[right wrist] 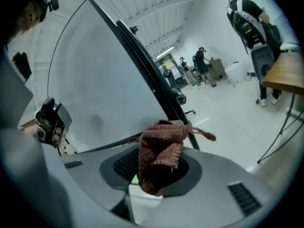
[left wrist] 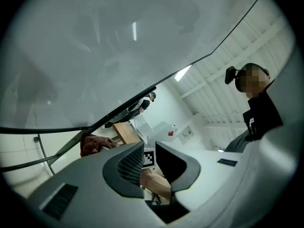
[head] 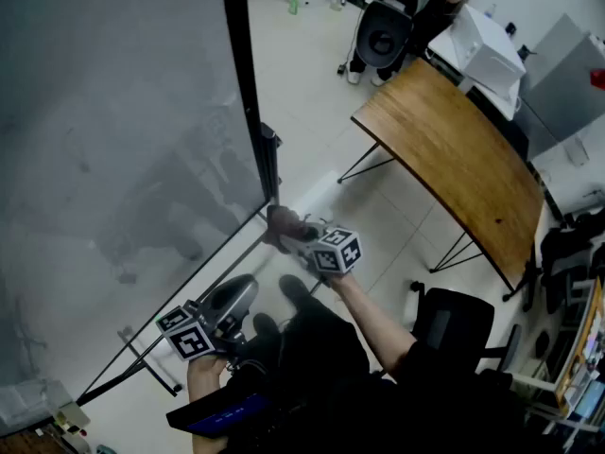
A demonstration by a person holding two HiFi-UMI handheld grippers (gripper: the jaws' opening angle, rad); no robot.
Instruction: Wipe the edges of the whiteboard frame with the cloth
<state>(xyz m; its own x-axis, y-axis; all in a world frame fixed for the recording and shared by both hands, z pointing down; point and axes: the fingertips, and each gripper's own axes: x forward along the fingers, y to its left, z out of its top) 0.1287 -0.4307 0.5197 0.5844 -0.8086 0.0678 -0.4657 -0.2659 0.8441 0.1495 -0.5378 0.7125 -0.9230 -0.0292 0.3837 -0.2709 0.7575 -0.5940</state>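
The right gripper [head: 307, 242] has its 2 jaws clamped on a bunched reddish-brown cloth [right wrist: 161, 148], which sticks up from between the pads. In the head view the cloth sits right at the lower right corner of the whiteboard frame [head: 253, 93], where the black upright edge meets the bottom edge. Whether it presses on the frame cannot be told. The whiteboard [head: 113, 140] is grey and smudged.

The left gripper [left wrist: 149, 166] hangs lower, below the board's bottom edge and close to the person's body. Its 2 jaws stand apart with nothing held. Through the gap show the right gripper's marker cube and the person's forearm. A wooden table [head: 454, 159] stands well apart to the right, and a black office chair [head: 454, 324] is near the person.
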